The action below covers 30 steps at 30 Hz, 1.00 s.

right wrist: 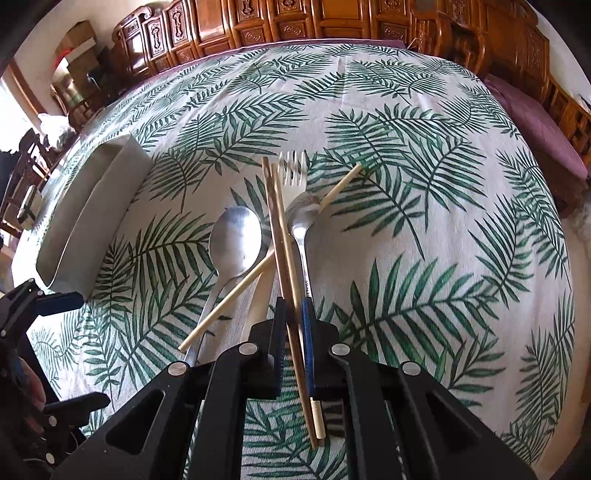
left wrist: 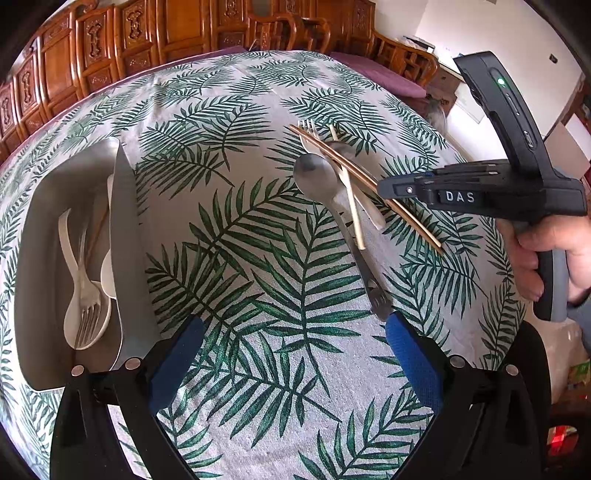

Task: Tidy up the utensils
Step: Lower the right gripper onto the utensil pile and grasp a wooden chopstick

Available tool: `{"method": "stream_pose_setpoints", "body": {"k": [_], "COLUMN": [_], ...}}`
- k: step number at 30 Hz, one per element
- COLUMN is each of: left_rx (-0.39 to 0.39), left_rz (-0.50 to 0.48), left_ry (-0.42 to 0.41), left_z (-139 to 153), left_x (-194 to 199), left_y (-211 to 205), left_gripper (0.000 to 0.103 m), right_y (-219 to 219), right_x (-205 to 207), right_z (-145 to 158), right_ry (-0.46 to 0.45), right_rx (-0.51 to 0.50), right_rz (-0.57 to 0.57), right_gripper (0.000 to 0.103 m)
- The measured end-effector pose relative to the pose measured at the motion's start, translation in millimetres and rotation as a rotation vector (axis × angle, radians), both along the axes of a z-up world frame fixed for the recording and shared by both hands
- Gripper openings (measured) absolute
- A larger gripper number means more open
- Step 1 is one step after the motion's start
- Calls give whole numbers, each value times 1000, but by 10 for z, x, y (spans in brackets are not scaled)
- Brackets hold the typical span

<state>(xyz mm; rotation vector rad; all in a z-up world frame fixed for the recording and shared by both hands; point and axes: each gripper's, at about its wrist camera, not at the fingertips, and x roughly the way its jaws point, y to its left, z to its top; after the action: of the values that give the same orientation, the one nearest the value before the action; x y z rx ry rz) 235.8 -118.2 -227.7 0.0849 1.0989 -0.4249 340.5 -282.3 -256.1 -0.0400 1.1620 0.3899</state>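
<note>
A pair of brown chopsticks (right wrist: 282,240) lies over a pile of utensils on the leaf-print cloth, and my right gripper (right wrist: 293,301) is shut on its near half. Whether the pair is off the cloth I cannot tell. Under it lie a large metal spoon (right wrist: 236,236), a small metal spoon (right wrist: 304,210), a white fork (right wrist: 293,173) and a pale chopstick (right wrist: 341,186). My left gripper (left wrist: 295,350) hangs open over bare cloth, nothing between its blue pads (left wrist: 177,362). The grey tray (left wrist: 125,229) to its left holds a white spoon (left wrist: 70,240), a fork (left wrist: 88,314) and other utensils.
A hand (left wrist: 554,254) holds the right gripper (left wrist: 386,190) at the right of the left wrist view. Carved wooden cabinets (right wrist: 295,22) and chairs (left wrist: 288,33) stand behind the table. A purple cushioned bench (right wrist: 535,125) sits past the right edge.
</note>
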Motion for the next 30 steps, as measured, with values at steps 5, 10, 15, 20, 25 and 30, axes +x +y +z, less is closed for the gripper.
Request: {"method": "stream_pose_setpoints", "body": {"k": [5,10,15,20,25,30], "left_rx": [0,-2,-3,-5,-9,-14], "left_rz": [0,6,11,14,20,23], "left_ry": [0,2,-1,-2,-2,-1], "left_z": [-1,-3,-3,-1,0,0], "left_x": [1,10,7,-4,0,1], "left_y": [3,28,56,71,100,107], "left_gripper": [95,95,95,95,95,95], "right_y": [56,84,175,259,302,245], "right_x": [54,59,44,6,-15,-3], "right_z": [4,10,15,6,-1,-17], "right_ry": [-1,0,-4,-32,-63,-65], "right_rx": [-20,-41,-67,-115,-160,-211], "right_rz": [13,25,56,77,94,75], "right_gripper": [10,11,25,28,27,11]}}
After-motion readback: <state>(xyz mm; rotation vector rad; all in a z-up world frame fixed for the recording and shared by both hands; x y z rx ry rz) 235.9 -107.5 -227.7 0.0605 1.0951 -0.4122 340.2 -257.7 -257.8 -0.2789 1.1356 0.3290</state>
